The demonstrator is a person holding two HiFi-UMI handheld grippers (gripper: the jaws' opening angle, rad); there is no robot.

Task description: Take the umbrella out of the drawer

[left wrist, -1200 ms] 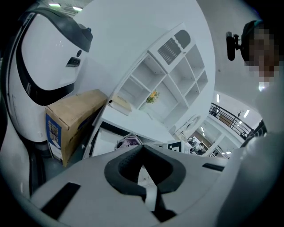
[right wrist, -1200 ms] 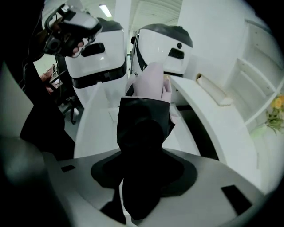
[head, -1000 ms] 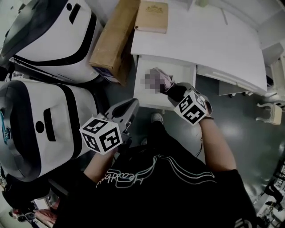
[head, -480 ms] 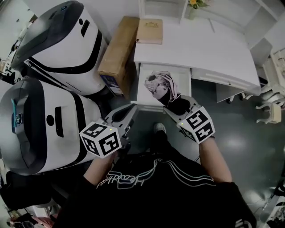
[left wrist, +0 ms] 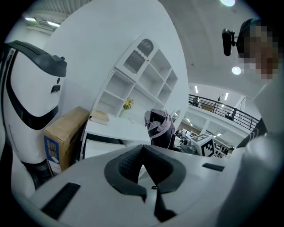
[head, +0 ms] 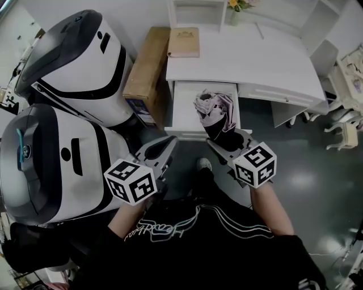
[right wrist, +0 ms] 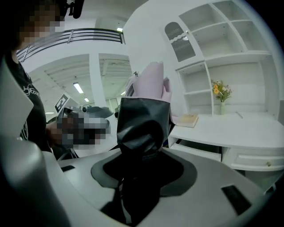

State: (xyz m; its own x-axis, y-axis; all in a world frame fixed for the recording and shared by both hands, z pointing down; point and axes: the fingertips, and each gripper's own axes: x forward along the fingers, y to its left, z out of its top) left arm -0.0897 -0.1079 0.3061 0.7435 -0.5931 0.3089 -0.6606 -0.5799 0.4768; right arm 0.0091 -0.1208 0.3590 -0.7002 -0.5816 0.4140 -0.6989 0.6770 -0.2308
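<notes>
Right tongs [head: 220, 137] clamped on the umbrella [head: 214, 107]. In the right gripper view both jaws press the dark lower end of the umbrella [right wrist: 143, 119], which fills the gap between them. Left tongs [head: 164, 146] closed and empty, with the pads meeting at the tips in the left gripper view [left wrist: 143, 148] and nothing between them.

Umbrella is folded, dark, with pinkish-lilac fabric bunched at the far end. It is held roughly upright, pink end away from the jaws. In the head view it sits over the right front part of the open drawer [head: 184, 107]. In the left gripper view the umbrella [left wrist: 159, 126] rises above the bench edge, with the marker cube [left wrist: 204, 144] of the right tongs just beside it, lower right. Cannot tell whether any part touches the drawer.

The drawer is pulled out of the white bench [head: 266, 59], and its visible floor is bare white. A tan book [head: 184, 41] lies on the bench's left end and a vase with yellow flowers [head: 236, 5] stands at the back. A cardboard box [head: 146, 71] leans against the left side of the bench. Two big white-and-black machines [head: 68, 62] stand further left.

Left tongs are held low, left of the drawer front, well apart from the umbrella. The person's dark shirt [head: 198, 243] fills the bottom of the head view.
</notes>
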